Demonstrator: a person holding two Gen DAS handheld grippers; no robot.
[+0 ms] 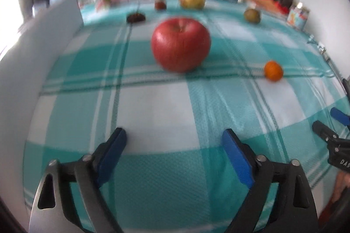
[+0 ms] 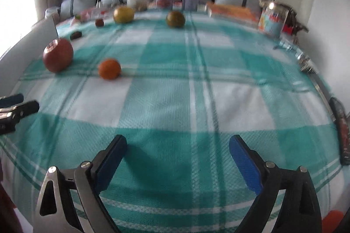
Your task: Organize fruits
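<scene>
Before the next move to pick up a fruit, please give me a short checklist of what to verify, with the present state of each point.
1. Left tool open with nothing between its pads: ok.
2. Right tool open with nothing between its pads: ok.
3. Red apple straight ahead of the left tool, bare checked cloth in between: ok.
4. Small orange free of neighbours, apart from the red apple: ok.
5. The two tools apart from each other, the right one at the edge of the left view: ok.
6. A place to put the sorted fruits: cannot tell, no bowl or tray is clearly visible.
</scene>
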